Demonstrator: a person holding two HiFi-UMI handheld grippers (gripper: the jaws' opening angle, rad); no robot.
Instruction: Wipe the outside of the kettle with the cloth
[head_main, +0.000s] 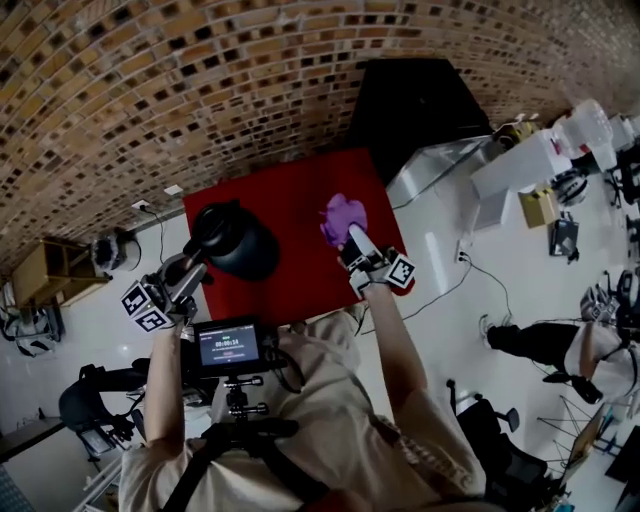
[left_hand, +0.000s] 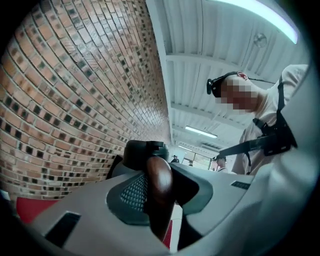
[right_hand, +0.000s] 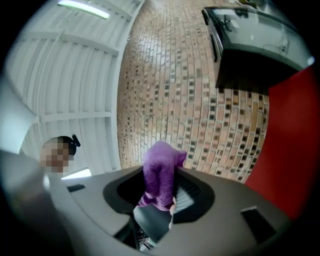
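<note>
My left gripper (head_main: 200, 264) was clamped on the brown wooden handle (left_hand: 159, 182) of the black kettle (head_main: 245, 248), which sat toward the nine o'clock side of the red table (head_main: 300, 280); my right gripper (head_main: 352, 240) was pinched tight on the purple cloth (head_main: 343, 214), held up at about three o'clock of the kettle and clear of it. By my judgement both things were in hand and the kettle steadied; the cloth touched no part of its wall, so all the wiping was left.
</note>
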